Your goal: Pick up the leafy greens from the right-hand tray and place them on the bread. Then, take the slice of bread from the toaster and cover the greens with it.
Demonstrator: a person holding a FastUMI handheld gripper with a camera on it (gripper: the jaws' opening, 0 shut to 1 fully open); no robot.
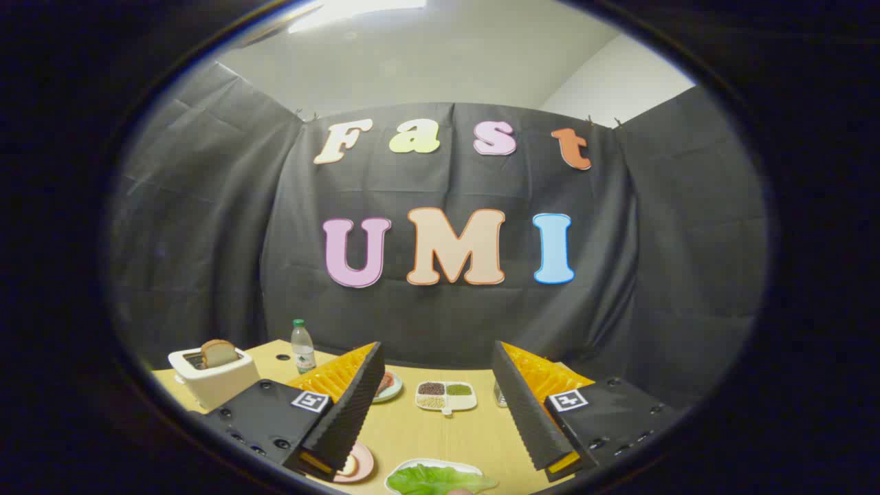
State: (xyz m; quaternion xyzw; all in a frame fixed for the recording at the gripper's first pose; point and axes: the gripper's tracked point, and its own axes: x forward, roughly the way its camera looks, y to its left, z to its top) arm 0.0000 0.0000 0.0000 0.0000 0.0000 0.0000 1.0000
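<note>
**Open jaws held above a desk set out for sandwich-making**

The gripper [438, 405] hangs above a pale wooden desk [440, 433] and looks across it toward a dark cloth wall. Its jaws stand wide apart and released, with nothing between them. They are well above the desk, so nothing is touched yet.

Near the viewer, low between the two jaws, lie the leafy greens [440, 479] on a white tray [412, 467]. They are bright green and ruffled, and they spread over most of the tray. Something small and pinkish sits at their near edge; it is too cut off to name. The open jaws are roughly lined up over the greens, which probably suits a straight drop to pick them up as the first step.

Just left of the greens, partly behind the left jaw, is a pink plate [361, 464] with something pale on it. It may be the bread that is to receive the greens, but that cannot be told for sure.

Far to the left stands a white toaster [214, 378] with a slice of bread [218, 353] sticking up from its slot, upright and easy to pinch later. Behind it is a clear water bottle [302, 347] with a green cap.

Farther off, between the jaws, sits a white divided dish [445, 397] holding small heaps of grains or seeds in separate compartments. To its left, a small plate [388, 386] with something red peeks from behind the left jaw.
</note>
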